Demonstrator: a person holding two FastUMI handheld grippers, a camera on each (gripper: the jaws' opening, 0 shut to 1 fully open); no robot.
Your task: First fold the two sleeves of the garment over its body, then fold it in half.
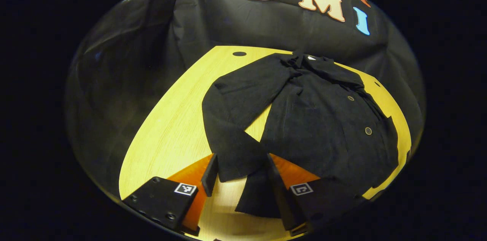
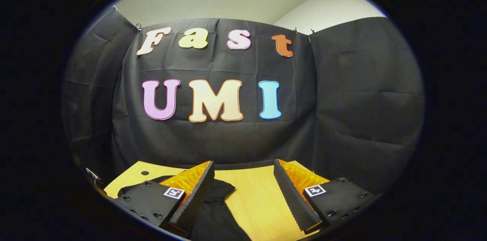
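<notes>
Left gripper view: shirt (image 1: 323, 119) spread on bench (image 1: 171, 130), centre to right of frame, collar toward far wall. One sleeve (image 1: 232, 134) bent down toward lower centre, cuff lying between left tongs (image 1: 239, 180), fingers apart, nothing pinched.

Right gripper view: right tongs (image 2: 243, 191) open wide, raised above bench (image 2: 258, 195), gripping nothing. Shirt (image 2: 217, 203) at lower left of frame, partly behind one finger (image 2: 194, 199).

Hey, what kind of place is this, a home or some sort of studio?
Most likely a staged recording booth, not a home. Black cloth hangs as walls around a bare wooden table, held up by clips, with plain room ceiling above it. A dark garment lies spread on the table.
</notes>
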